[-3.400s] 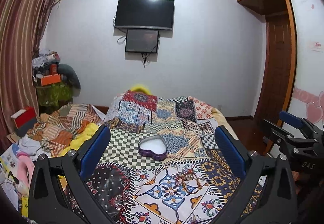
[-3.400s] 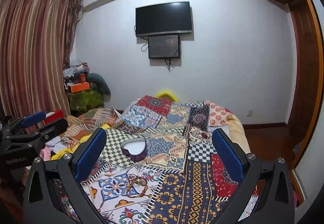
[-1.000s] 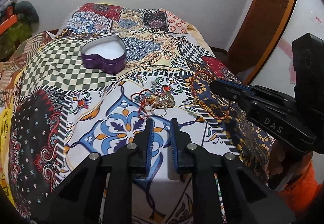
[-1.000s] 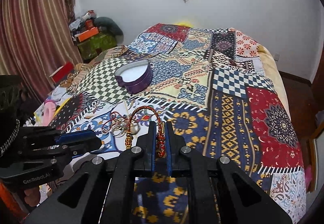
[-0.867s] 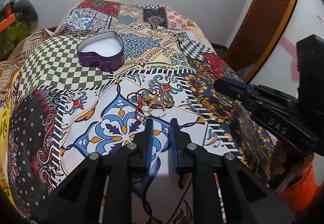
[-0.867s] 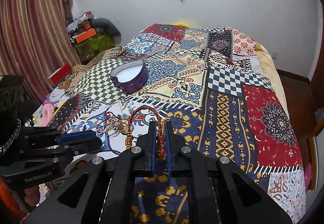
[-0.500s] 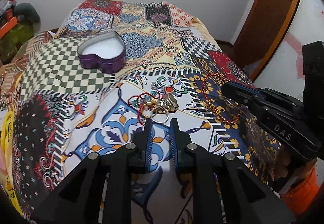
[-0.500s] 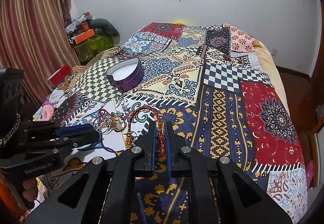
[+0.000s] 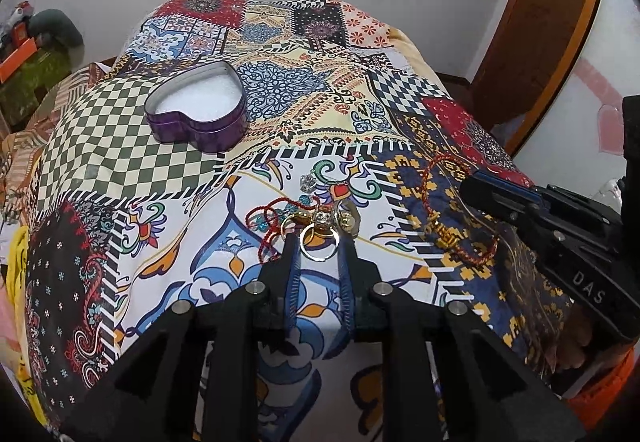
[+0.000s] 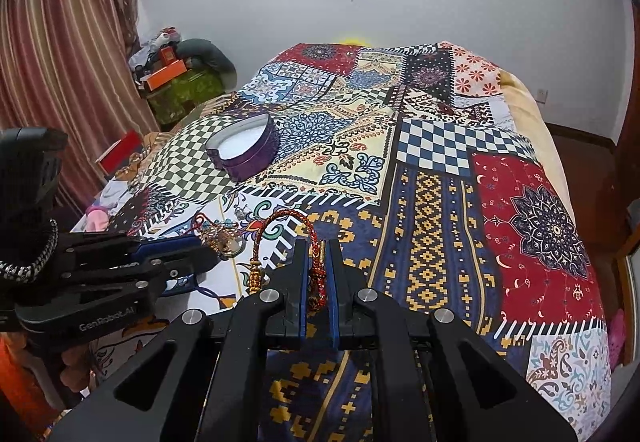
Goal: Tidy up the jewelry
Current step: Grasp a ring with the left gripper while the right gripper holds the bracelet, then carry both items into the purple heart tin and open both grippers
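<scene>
Two grippers are over a bed covered with a patchwork bedspread (image 9: 328, 90). The right gripper (image 10: 318, 262) is clenched on a red braided bracelet (image 10: 316, 242); the cord passes between the blue fingers (image 10: 302, 274) and its loop arches up ahead of the tips, with a gold knotted charm (image 10: 256, 276) hanging at the loop's left end. In the left wrist view the same bracelet (image 9: 436, 202) shows ahead of the right gripper (image 9: 484, 186), its charm (image 9: 446, 240) low against the bedspread; whether it touches the cloth cannot be told.

The left gripper (image 9: 319, 244) has its jaws parted by a narrow gap and grasps nothing. A gold ring (image 9: 319, 244) lies on the bedspread between the fingertips (image 9: 290, 242), which stand on either side of it; contact with either cannot be told. Just beyond the tips sits a small heap of jewelry (image 9: 316, 212): red cord, blue beads, gold pieces and more rings. A clear stone ring (image 9: 307, 183) lies a little farther ahead.

A purple heart-shaped tin (image 9: 196, 110), open, white-lined, with nothing inside, rests well ahead and left of the left gripper. From the right gripper it (image 10: 244, 148) is ahead and left, beyond the heap (image 10: 222, 236).
</scene>
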The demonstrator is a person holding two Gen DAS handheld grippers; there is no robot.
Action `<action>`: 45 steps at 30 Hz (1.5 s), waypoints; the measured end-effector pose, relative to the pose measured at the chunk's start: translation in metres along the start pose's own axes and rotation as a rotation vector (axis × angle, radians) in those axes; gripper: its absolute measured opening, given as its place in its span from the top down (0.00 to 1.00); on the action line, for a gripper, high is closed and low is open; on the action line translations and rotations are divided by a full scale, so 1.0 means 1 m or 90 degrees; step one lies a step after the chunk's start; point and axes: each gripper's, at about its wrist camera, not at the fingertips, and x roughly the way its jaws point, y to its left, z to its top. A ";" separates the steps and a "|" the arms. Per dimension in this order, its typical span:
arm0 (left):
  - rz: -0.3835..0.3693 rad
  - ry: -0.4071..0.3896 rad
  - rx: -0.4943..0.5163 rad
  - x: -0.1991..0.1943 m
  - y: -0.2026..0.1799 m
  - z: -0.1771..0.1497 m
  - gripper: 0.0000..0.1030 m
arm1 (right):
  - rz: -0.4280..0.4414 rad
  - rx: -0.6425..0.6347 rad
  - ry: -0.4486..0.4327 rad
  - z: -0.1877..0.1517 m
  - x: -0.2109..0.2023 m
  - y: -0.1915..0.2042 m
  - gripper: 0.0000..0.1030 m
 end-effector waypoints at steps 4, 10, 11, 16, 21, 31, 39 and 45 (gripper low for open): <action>0.005 0.002 0.013 0.003 -0.005 0.004 0.70 | 0.003 -0.003 0.000 -0.001 -0.001 0.003 0.93; 0.023 -0.007 0.028 0.007 -0.007 0.005 0.70 | 0.008 -0.001 0.000 0.000 -0.002 0.002 0.93; 0.024 -0.009 0.031 0.006 -0.008 0.005 0.70 | 0.009 -0.002 0.000 0.000 -0.002 0.002 0.93; 0.033 -0.017 0.061 0.003 -0.013 0.000 0.80 | 0.010 0.000 0.000 0.000 -0.004 0.005 0.93; 0.038 -0.025 0.067 -0.003 -0.013 -0.005 0.81 | 0.011 -0.002 -0.002 0.001 -0.007 0.008 0.93; 0.039 -0.073 0.048 -0.037 -0.008 -0.004 0.81 | 0.007 -0.017 -0.021 0.012 -0.017 0.021 0.93; 0.040 -0.110 0.031 -0.061 0.004 -0.001 0.81 | 0.009 -0.026 -0.030 0.022 -0.017 0.033 0.93; 0.055 -0.144 0.022 -0.076 0.017 0.007 0.81 | 0.008 -0.039 -0.045 0.036 -0.016 0.044 0.93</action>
